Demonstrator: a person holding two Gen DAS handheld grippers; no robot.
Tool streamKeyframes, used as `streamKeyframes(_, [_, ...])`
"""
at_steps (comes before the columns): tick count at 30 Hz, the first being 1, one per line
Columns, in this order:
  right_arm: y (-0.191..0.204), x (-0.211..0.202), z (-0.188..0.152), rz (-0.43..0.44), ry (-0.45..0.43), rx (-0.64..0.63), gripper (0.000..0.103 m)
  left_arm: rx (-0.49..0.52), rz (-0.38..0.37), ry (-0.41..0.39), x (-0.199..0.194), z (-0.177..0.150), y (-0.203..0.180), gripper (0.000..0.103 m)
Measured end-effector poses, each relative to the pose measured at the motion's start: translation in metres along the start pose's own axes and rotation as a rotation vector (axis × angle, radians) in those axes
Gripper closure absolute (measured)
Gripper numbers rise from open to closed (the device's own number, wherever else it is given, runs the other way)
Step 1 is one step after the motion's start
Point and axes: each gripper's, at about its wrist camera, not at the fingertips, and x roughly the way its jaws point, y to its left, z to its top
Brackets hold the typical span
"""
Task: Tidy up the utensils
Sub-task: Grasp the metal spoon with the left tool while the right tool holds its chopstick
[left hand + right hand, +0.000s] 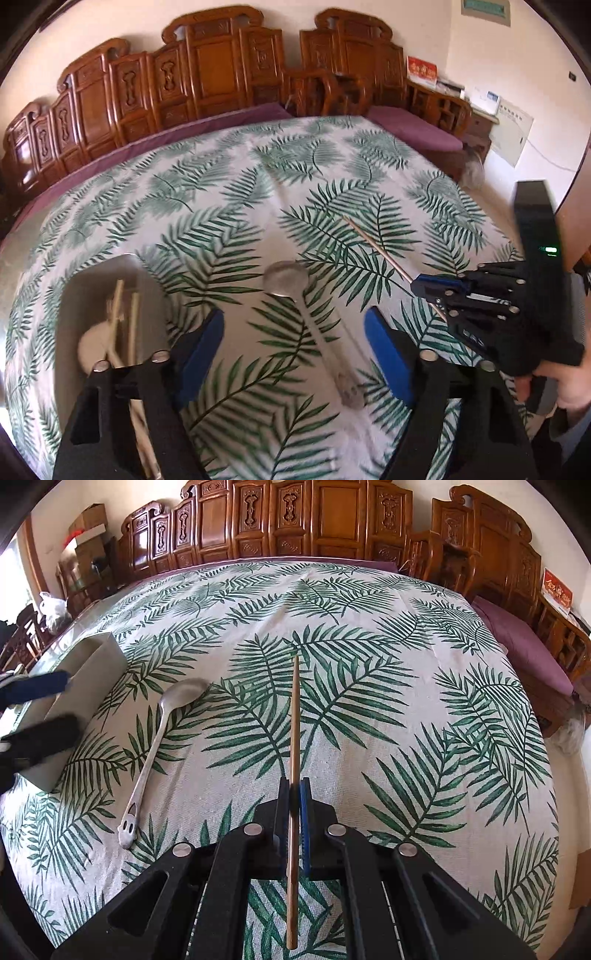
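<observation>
A metal spoon [295, 291] lies on the leaf-print tablecloth [236, 192], its bowl pointing away from me. My left gripper [295, 347] hangs over the handle, open, with a blue pad on either side and neither touching it. To its left stands a grey holder [74, 295] with pale chopsticks and a white spoon inside. My right gripper [294, 788] is shut on a single wooden chopstick [294, 716], which sticks out forward above the cloth. The same gripper [424, 286] and chopstick [373, 243] show at the right of the left wrist view. The spoon [155, 738] and holder [88, 679] sit at the left of the right wrist view.
A carved wooden bench [207, 74] with purple cushions [413, 129] runs along the far side and right corner of the table. A person's hand [569, 391] holds the right gripper's handle. Boxes and chairs [85, 546] stand beyond the table's left edge.
</observation>
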Motion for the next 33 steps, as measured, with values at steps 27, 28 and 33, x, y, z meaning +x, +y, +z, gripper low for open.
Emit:
streamKeyframes(27, [0.004, -0.009, 0.005, 0.043, -0.040, 0.011, 0.097, -0.073, 0.063, 0.186, 0.081, 0.010, -0.004, 0.095])
streamKeyframes(28, [0.004, -0.009, 0.005, 0.044, -0.041, 0.011, 0.097, -0.065, 0.066, 0.181, 0.079, 0.009, -0.005, 0.097])
streamKeyframes(33, [0.010, -0.010, 0.007, 0.052, -0.045, -0.002, 0.097, -0.041, 0.054, 0.152, 0.064, 0.001, -0.005, 0.098])
